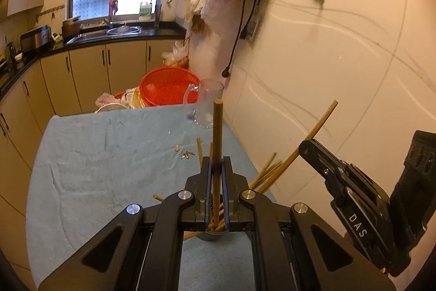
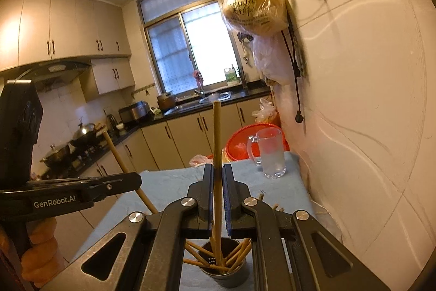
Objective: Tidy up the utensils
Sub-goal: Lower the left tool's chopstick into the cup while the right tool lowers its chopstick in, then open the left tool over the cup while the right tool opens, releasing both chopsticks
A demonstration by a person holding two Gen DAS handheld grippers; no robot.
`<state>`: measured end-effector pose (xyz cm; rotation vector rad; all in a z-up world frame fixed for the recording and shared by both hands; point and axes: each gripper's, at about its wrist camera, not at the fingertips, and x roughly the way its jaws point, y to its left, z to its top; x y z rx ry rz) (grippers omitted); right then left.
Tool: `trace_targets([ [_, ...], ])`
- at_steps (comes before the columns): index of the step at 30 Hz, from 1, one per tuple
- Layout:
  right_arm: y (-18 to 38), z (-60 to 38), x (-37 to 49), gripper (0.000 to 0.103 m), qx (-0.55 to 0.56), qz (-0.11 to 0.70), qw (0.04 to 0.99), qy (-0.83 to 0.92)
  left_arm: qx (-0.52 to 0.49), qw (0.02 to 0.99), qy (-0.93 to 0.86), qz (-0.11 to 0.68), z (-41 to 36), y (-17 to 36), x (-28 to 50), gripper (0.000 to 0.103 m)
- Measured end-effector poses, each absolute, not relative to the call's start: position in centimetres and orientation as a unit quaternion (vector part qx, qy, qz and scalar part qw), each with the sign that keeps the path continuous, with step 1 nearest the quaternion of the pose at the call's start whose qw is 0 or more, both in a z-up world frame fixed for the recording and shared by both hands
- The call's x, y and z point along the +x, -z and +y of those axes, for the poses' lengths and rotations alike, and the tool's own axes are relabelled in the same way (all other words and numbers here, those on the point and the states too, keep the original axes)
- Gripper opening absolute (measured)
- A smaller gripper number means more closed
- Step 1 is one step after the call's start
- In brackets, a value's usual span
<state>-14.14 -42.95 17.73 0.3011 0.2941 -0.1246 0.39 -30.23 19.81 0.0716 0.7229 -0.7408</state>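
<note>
My left gripper [image 1: 217, 168] is shut on a wooden chopstick [image 1: 217, 149] that stands upright, its lower end in a metal holder cup [image 1: 211, 236] below the fingers. My right gripper [image 2: 217, 176] is shut on another chopstick [image 2: 217, 154], also upright over the same cup [image 2: 226, 273], which holds several chopsticks leaning outward. In the left wrist view the right gripper [image 1: 308, 147] shows at the right with its chopstick [image 1: 316, 130] slanting up. In the right wrist view the left gripper [image 2: 133, 180] shows at the left with its chopstick [image 2: 120, 157].
A glass mug [image 1: 207, 102] stands at the table's far right corner, also in the right wrist view [image 2: 269, 154]. A red basin [image 1: 169, 86] sits behind the table. The blue cloth [image 1: 109, 154] bears small bits [image 1: 186, 154]. A white wall runs along the right; bags [image 2: 253, 10] hang on it.
</note>
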Motion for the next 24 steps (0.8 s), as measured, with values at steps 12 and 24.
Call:
trace_targets([
  [12, -13.1, -42.9, -12.4, 0.007, 0.153, 0.205, 0.965, 0.064, 0.036, 0.865, 0.333, 0.373, -30.4, -16.3, 2.3, 0.007],
  [24, -13.8, -42.6, -13.6, 0.025, 0.156, 0.208, 0.964, 0.063, 0.019, 0.870, 0.324, 0.370, -29.2, -16.9, 2.0, 0.026],
])
